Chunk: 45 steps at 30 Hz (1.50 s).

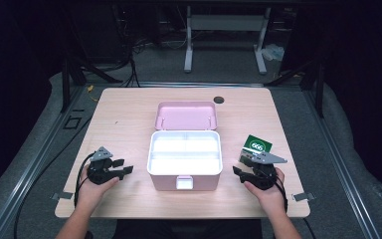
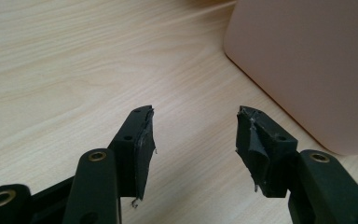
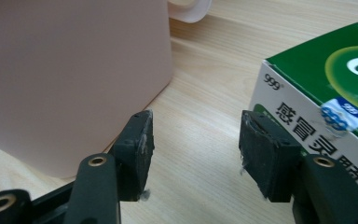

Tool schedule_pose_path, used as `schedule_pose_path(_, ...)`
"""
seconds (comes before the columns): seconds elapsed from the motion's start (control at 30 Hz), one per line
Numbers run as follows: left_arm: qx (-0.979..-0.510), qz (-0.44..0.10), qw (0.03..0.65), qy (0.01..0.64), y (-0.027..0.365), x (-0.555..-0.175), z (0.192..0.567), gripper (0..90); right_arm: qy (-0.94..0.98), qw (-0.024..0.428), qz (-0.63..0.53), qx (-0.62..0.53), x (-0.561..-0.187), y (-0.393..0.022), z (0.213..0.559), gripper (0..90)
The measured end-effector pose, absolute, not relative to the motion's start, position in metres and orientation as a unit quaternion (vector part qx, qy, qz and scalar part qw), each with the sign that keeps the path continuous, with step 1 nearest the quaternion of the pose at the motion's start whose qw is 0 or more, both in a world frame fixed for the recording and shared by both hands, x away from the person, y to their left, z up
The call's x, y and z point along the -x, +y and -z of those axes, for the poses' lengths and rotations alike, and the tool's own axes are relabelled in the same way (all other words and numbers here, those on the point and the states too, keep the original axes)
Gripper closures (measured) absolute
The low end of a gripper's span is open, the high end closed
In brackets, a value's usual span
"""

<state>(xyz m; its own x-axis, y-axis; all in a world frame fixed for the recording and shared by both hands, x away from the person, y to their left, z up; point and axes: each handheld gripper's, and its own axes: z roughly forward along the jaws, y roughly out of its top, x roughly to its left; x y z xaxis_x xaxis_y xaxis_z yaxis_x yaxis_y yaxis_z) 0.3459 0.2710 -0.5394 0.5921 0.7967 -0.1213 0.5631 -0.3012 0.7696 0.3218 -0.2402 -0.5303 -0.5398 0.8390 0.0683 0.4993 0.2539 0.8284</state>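
Dark room w/ a black backdrop; light wood table point(image 1: 129, 114) in the middle, a table frame and cables on the floor behind it. Pink storage box point(image 1: 185, 160) sits center, lid flipped back, white divided tray inside, nothing in the compartments as far as I can tell.

Green medicine carton point(image 1: 257, 145) lies on the table just right of the box, near the right gripper point(image 1: 244, 171). In the right gripper view the carton point(image 3: 317, 107) is beside the right-hand jaw, not between the jaws; whether it touches that jaw I can't tell. Box wall point(image 3: 70, 79) is off the other jaw. Right gripper point(image 3: 193, 140) is released, nothing in it.

Left gripper point(image 1: 124, 169) rests left of the box, jaws spread wide, nothing gripped; in the left gripper view it point(image 2: 193, 137) points past the box's corner point(image 2: 307, 70) over bare wood.

Handling, my guess: carton is thin cardboard, light, prob. sachets inside, so it crushes w/ a hard squeeze. Glossy print could be a bit slippery. Best hold looks like across the two long side faces near the middle, moderate pressure, jaws square to the faces. It's tilted relative to the gripper, so the wrist needs turning first.
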Motion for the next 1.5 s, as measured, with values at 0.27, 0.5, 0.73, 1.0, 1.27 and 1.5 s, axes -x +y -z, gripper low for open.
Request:
schedule_pose_path(0.27, -0.791, -0.137, 0.415, 0.428, 0.272, -0.345, 0.537, 46.7, 0.766, 0.2, -0.428, -0.435, -0.32, -0.24, 0.528, 45.3)
schedule_pose_path(0.5, -0.786, -0.148, 0.428, 0.422, 0.273, -0.338, 0.531, 46.7, 0.77, 0.205, -0.418, -0.436, -0.319, -0.239, 0.528, 43.5)
schedule_pose_path(0.73, -0.785, -0.139, 0.431, 0.423, 0.274, -0.34, 0.532, 46.6, 0.771, 0.2, -0.417, -0.438, -0.32, -0.238, 0.527, 42.2)
schedule_pose_path(1.0, -0.783, -0.135, 0.44, 0.419, 0.272, -0.338, 0.527, 46.5, 0.768, 0.194, -0.414, -0.449, -0.322, -0.241, 0.531, 41.1)
schedule_pose_path(1.27, -0.782, -0.136, 0.443, 0.416, 0.268, -0.339, 0.513, 47.0, 0.767, 0.198, -0.422, -0.44, -0.317, -0.239, 0.525, 41.1)
schedule_pose_path(1.5, -0.778, -0.143, 0.448, 0.417, 0.264, -0.342, 0.497, 47.0, 0.764, 0.195, -0.428, -0.442, -0.317, -0.242, 0.524, 41.1)
